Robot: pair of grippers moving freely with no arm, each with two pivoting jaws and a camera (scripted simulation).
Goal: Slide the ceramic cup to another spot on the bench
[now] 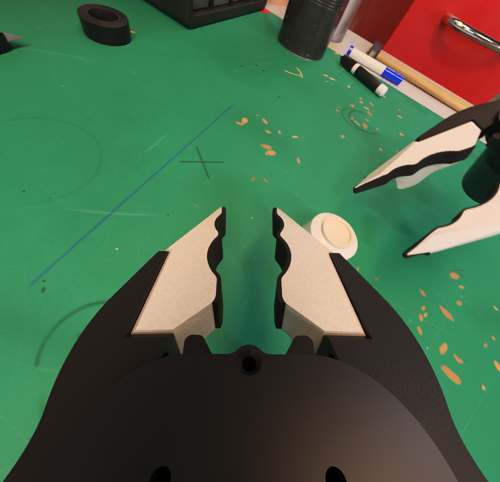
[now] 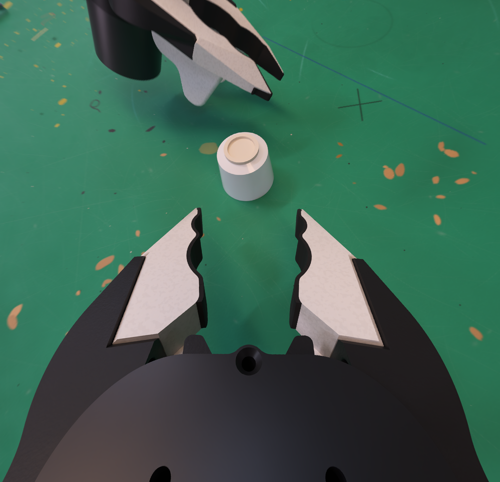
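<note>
Cup (upside down) ahead of right gripper, untouched; left gripper beside; both spread, empty.

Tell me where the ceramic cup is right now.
The ceramic cup stands upside down on the green mat, dead ahead of the open right gripper in its wrist view. In the left wrist view it peeks out just right of the left gripper.
</note>
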